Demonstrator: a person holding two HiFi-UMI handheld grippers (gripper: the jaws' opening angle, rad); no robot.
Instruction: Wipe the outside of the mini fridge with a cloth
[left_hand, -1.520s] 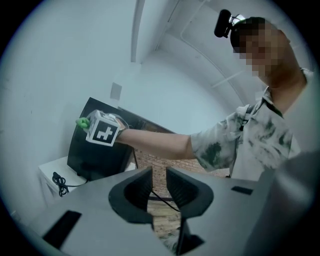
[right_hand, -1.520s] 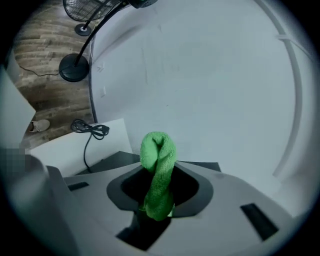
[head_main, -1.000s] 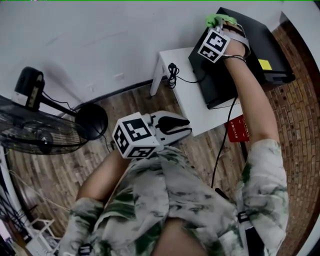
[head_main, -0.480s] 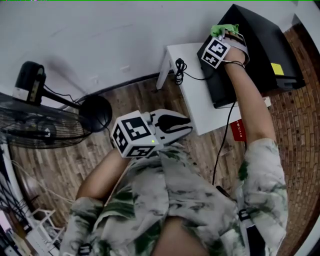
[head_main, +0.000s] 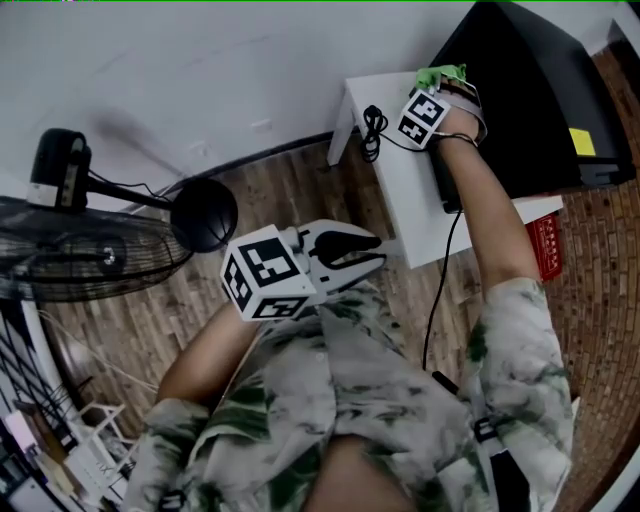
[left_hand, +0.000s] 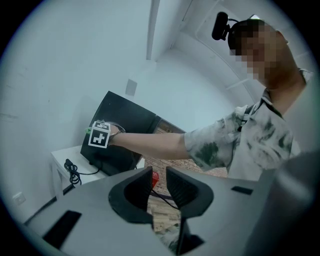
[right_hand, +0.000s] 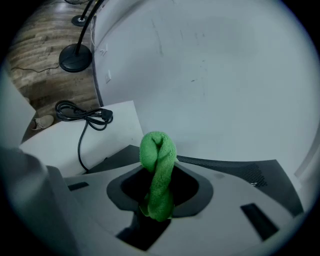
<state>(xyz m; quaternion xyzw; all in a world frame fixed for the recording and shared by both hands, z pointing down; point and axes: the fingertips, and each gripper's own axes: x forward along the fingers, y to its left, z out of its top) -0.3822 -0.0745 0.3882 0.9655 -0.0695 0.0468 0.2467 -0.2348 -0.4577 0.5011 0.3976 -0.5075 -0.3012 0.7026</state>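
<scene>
My right tool (right_hand: 159, 187) is clamped on the green cloth (right_hand: 158, 150), at the mini fridge (head_main: 520, 100) edge near the wall. I judge the cloth soft and light, and gripping its folded middle seems secure. The left tool (head_main: 352, 256) is slightly apart and empty.

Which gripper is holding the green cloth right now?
The right gripper, up at the mini fridge, jaws shut on the green cloth. The left gripper is open and empty.
</scene>
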